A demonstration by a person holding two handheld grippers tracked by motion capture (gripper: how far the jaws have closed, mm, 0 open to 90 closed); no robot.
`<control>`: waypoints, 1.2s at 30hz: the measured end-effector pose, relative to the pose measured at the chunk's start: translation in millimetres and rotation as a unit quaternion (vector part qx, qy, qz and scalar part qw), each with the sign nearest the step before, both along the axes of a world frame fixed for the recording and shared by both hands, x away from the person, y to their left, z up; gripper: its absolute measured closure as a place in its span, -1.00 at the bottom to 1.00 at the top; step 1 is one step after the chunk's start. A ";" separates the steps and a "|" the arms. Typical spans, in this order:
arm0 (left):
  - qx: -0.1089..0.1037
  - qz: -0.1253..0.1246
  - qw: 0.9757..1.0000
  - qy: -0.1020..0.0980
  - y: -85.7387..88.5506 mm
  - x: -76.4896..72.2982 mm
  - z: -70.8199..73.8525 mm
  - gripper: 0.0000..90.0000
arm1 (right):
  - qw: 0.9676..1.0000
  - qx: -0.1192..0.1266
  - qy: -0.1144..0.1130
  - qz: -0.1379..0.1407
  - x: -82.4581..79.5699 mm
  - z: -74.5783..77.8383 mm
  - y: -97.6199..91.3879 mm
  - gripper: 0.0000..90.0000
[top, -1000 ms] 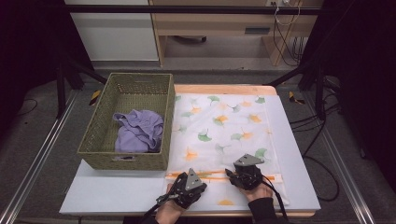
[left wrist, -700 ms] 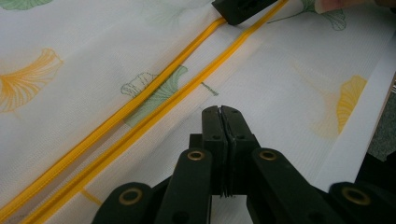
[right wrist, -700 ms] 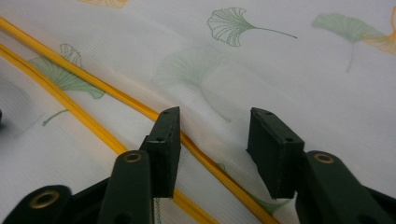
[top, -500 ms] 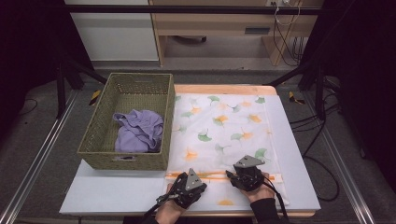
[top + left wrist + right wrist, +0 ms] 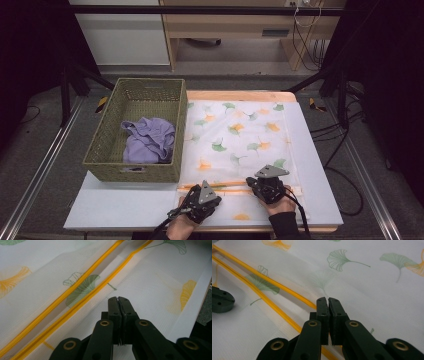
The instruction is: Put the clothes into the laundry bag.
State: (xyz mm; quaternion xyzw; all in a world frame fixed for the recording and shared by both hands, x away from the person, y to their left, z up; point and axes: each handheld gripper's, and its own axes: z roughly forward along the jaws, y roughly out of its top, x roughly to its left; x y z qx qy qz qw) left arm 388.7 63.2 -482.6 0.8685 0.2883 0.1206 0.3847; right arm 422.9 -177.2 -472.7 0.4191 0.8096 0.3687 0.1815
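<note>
A person's two hands work the near edge of a white mesh laundry bag printed with green and orange ginkgo leaves, spread flat on a white table. The left gripper rests on the bag just on the near side of its yellow zipper, which runs across the bag's near end with its two orange-yellow tracks lying slightly apart. In the left gripper view, the black jaws are pressed together at their tips and lie on the mesh close beside the nearer track; whether a fold of fabric is pinched between them cannot be told. The right gripper sits at the zipper line farther along. Its jaws have just been closing and now stand all but together, tips set down on the farther yellow track, with the nearer track passing under the gripper's body; whether they actually clamp the tape cannot be told. A dark jaw tip of the left gripper shows at the edge of the right gripper view. To the left of the bag stands a woven basket holding a crumpled lilac garment, its long side touching the bag's edge.
</note>
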 end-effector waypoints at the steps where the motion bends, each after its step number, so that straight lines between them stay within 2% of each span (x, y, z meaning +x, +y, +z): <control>1: 0.000 0.000 1.000 0.000 -0.1 -0.1 0.0 0.94 | 1.000 0.001 0.000 0.000 0.2 0.3 -0.6 0.93; 3: 0.000 0.000 1.000 0.000 -0.1 -0.1 0.0 0.94 | 1.000 0.001 0.003 0.000 0.6 -0.6 -0.4 0.93; 5: 0.000 0.000 1.000 0.000 0.0 0.1 0.1 0.94 | 1.000 -0.017 0.016 0.003 3.0 -5.2 2.8 0.91; 9: 0.000 0.001 1.000 -0.001 -0.3 -0.1 -0.1 0.94 | 1.000 -0.017 0.017 0.004 3.8 -5.9 3.3 0.95; 12: 0.001 0.001 1.000 -0.001 -0.6 -0.3 0.2 0.94 | 1.000 -0.009 0.019 0.003 4.7 -4.1 2.1 0.96; 14: 0.002 0.001 1.000 -0.001 -1.0 -0.1 0.5 0.94 | 1.000 0.014 0.011 0.000 3.8 2.7 -2.1 0.96; 16: 0.002 0.000 1.000 -0.001 -1.0 -0.1 0.5 0.93 | 1.000 0.019 0.005 0.002 3.7 5.3 -4.3 0.96; 17: 0.002 0.000 1.000 -0.001 -1.0 0.1 0.6 0.93 | 0.999 0.034 -0.006 0.002 2.3 10.1 -7.5 0.96; 22: 0.000 0.002 1.000 -0.005 -1.0 0.5 4.1 0.90 | 0.999 0.052 -0.011 0.002 0.8 16.7 -11.4 0.96; 24: -0.003 0.002 1.000 -0.014 -0.7 0.6 9.7 0.84 | 0.998 0.056 -0.012 0.002 0.6 18.1 -11.5 0.96; 25: -0.008 0.007 1.000 -0.027 0.1 1.8 17.6 0.69 | 0.998 0.059 -0.011 0.003 0.5 18.8 -11.6 0.96; 26: -0.008 0.007 1.000 -0.027 0.1 1.8 17.6 0.60 | 0.998 0.059 -0.011 0.003 0.5 18.8 -11.6 0.96; 27: -0.011 0.013 0.999 -0.043 1.4 3.8 25.4 0.52 | 0.998 0.059 -0.009 0.003 0.4 19.0 -11.6 0.96; 28: -0.011 0.017 0.999 -0.048 1.9 5.4 28.5 0.44 | 0.998 0.059 -0.009 0.004 0.5 19.0 -11.6 0.96; 30: -0.011 0.021 0.998 -0.054 1.8 7.5 30.7 0.37 | 0.998 0.059 -0.008 0.003 0.2 19.3 -11.5 0.96; 33: -0.003 0.030 0.998 -0.060 -0.3 18.2 35.8 0.14 | 0.998 0.060 -0.008 0.003 -0.4 20.1 -11.0 0.96; 36: 0.001 0.029 0.998 -0.061 -3.0 23.0 36.9 0.07 | 0.998 0.061 -0.008 0.003 -0.3 20.1 -11.1 0.96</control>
